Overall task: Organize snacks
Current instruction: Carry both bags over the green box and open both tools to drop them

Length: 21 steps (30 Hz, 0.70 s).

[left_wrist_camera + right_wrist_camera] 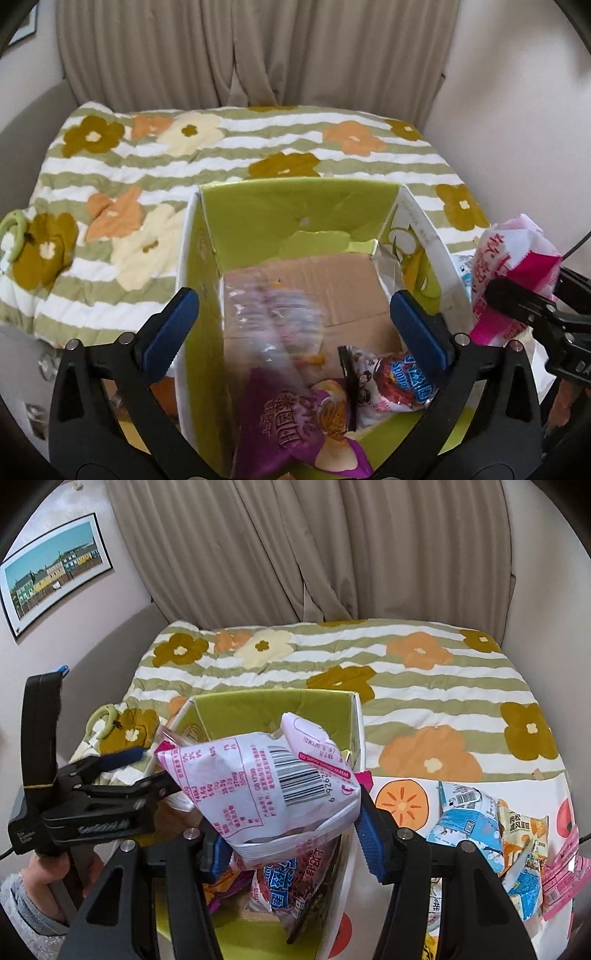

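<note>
Beige curtains (pixel 258 51) hang behind a bed covered by a green-striped floral quilt (pixel 229 155), on which an open green-lined cardboard box (pixel 295 206) is set. Inside the box, a purple snack bag (pixel 295 424) and a red-and-blue snack packet (pixel 399 380) are seen on the brown cardboard floor, with a blurred clear packet (pixel 273 314) above them. The left gripper (pixel 295 321) is held over the box, its blue-padded fingers (pixel 170 328) spread apart with nothing between them. The right gripper (pixel 291 834) is clamped on a white-and-pink snack bag (pixel 266 782), held just above the box's right wall. More snack packets (pixel 480 827) are piled on a fruit-printed sheet (pixel 402 797) to the right of the box; the quilt beyond the box is left bare.
</note>
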Each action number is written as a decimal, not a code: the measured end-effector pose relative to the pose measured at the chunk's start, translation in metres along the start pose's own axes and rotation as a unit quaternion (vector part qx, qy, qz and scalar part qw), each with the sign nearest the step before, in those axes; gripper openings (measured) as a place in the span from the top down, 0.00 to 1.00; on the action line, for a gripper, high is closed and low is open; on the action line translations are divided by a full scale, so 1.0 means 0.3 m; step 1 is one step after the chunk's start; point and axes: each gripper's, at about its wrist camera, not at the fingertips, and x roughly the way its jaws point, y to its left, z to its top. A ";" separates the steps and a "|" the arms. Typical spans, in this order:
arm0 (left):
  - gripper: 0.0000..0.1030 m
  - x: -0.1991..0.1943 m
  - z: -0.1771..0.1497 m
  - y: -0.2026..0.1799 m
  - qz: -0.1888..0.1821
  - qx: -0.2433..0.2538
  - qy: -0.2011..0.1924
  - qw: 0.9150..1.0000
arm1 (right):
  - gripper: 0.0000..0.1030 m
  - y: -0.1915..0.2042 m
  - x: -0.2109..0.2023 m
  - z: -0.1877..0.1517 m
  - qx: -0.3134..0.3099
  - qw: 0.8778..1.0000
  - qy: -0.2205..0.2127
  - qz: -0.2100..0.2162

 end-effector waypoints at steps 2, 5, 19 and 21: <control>0.01 0.002 -0.022 0.020 -0.003 -0.012 0.005 1.000 | 0.48 0.001 0.027 0.004 -0.006 1.000 0.009 -0.001; 0.01 -0.019 -0.052 0.038 -0.008 -0.031 0.010 0.999 | 0.48 0.009 0.053 0.002 -0.015 1.000 0.018 0.003; 0.01 -0.064 -0.138 0.071 0.030 -0.082 0.035 0.996 | 0.42 0.045 0.220 0.062 -0.054 0.995 0.072 0.044; 0.01 -0.073 -0.147 0.074 0.030 -0.087 0.033 0.995 | 0.24 0.051 0.230 0.061 -0.059 0.995 0.072 0.042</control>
